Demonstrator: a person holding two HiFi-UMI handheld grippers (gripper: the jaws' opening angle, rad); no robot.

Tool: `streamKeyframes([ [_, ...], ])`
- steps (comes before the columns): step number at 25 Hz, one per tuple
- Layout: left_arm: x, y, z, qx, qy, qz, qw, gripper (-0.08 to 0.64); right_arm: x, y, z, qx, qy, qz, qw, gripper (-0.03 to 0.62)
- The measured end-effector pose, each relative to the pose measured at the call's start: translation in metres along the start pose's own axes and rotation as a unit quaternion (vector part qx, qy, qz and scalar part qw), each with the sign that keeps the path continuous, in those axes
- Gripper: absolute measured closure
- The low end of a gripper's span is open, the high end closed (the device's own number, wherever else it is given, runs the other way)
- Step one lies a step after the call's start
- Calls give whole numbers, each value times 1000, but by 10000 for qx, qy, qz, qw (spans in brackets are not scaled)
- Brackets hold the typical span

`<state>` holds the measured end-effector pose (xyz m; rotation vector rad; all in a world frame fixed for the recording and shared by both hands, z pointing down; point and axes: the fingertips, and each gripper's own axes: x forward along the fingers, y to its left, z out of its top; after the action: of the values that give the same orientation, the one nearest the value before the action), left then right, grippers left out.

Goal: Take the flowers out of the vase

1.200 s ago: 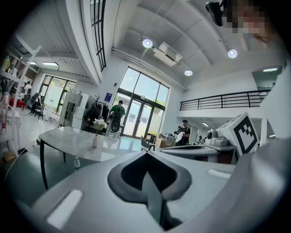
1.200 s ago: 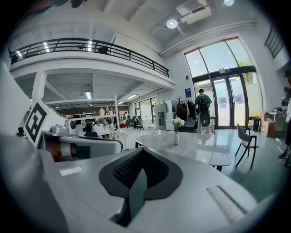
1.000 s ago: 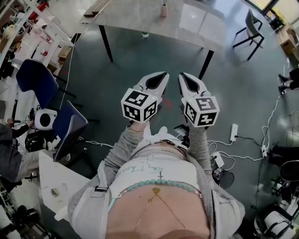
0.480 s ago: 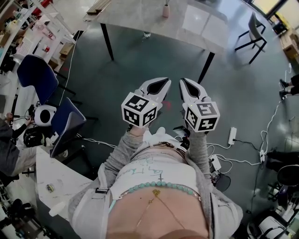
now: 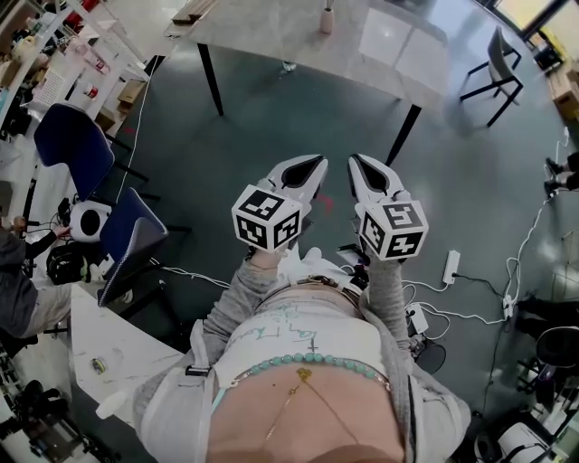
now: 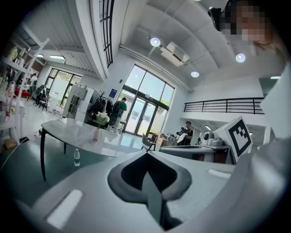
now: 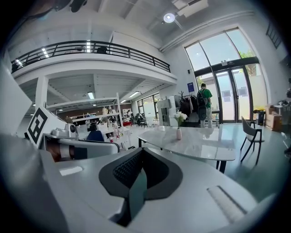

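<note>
A small pink vase (image 5: 327,18) stands on the pale table (image 5: 271,36) far ahead of me. The left gripper view shows the vase (image 6: 97,133) holding white flowers (image 6: 102,118). In the right gripper view the vase (image 7: 179,133) and its flowers (image 7: 180,117) stand on the table (image 7: 204,148). My left gripper (image 5: 315,165) and right gripper (image 5: 356,163) are held side by side in front of my body, well short of the table. Both are shut with nothing between their jaws, as each gripper's own view shows: left gripper (image 6: 146,155), right gripper (image 7: 141,151).
Two blue chairs (image 5: 68,149) stand at the left, a dark chair (image 5: 493,59) at the far right. A water bottle (image 5: 288,66) stands on the floor under the table. Cables and a power strip (image 5: 450,265) lie at the right. A white table (image 5: 109,348) is at my lower left.
Both grippers have sunk slightly in the head view and the table has shifted a little. Both stay shut and hold nothing.
</note>
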<state>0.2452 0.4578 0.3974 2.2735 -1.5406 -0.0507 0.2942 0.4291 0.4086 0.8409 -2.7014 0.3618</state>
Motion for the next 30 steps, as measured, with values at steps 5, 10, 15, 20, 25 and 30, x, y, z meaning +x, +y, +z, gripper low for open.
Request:
streamKeyframes([
  [5,13,26,13,-13,5,-115,9999,560,29,-5,13,-19,18,-80,10000,566],
  [10,36,56,28,-12,66,-276,9996,560,62,-17,27,-8,37,-161,9999,565],
  [15,57,89,40,-6,189,-428,9989,560,99,-29,43,7,17,-246,9997,565],
  [20,70,119,51,50,285,-517,9982,560,132,-35,53,84,16,-296,9995,565],
  [25,79,149,54,8,410,-632,9972,560,165,-39,60,195,-6,-378,9991,565],
  [30,85,173,61,-14,490,-662,9966,560,186,-44,69,285,-71,-477,9984,565],
])
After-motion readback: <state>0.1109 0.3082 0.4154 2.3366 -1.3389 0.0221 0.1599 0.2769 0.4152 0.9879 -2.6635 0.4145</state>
